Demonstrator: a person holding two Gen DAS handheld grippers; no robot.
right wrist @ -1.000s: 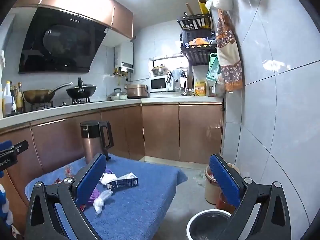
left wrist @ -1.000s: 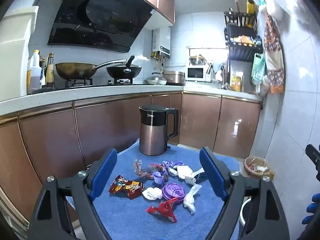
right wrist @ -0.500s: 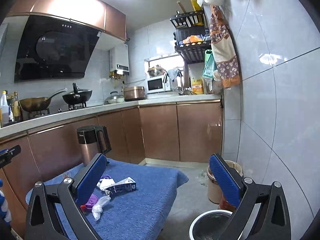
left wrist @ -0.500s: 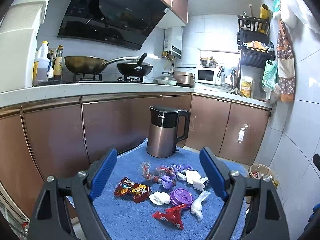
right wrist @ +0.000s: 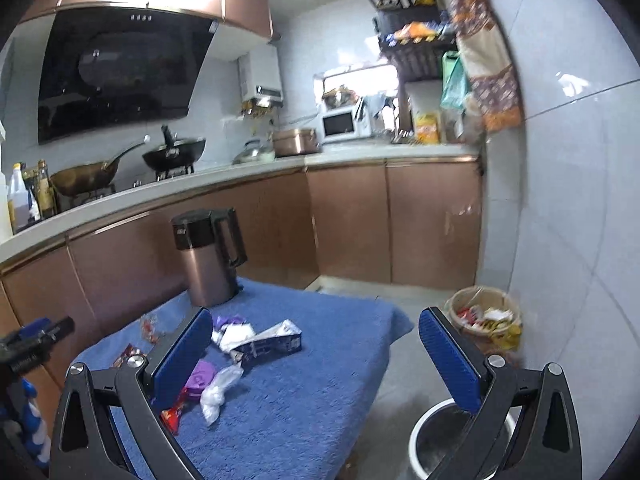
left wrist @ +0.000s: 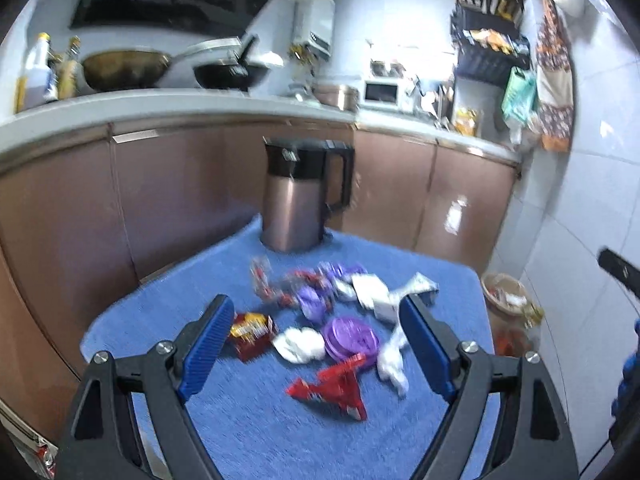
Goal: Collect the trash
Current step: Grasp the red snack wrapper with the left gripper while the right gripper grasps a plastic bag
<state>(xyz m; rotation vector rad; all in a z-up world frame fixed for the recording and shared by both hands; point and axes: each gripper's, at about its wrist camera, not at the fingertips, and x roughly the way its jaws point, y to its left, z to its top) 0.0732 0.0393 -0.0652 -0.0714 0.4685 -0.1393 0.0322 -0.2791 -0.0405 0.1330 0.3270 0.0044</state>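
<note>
Trash (left wrist: pixel 320 320) lay scattered in a loose heap on the blue towel (left wrist: pixel 240 432) that covered the low table, in front of the copper kettle (left wrist: pixel 296 196): a red wrapper (left wrist: pixel 336 384) nearest me, a purple lid (left wrist: pixel 351 338), a crumpled white tissue (left wrist: pixel 298 344) and a small carton (right wrist: pixel 266 344) toward the far side. I had my left gripper (left wrist: pixel 316 344) poised over the pile with its jaws spread wide and nothing between them; my right gripper (right wrist: pixel 316 360) was likewise agape and empty, out beyond the table's right edge. I judged this the approach to a first pick, not yet a grasp. Next I would need to drop onto one piece, probably the red wrapper, and pinch it clear of its neighbours. The white bin (right wrist: pixel 452 440) stood on the floor just beside the right edge, with open floor between; the kettle crowded the far end.
</note>
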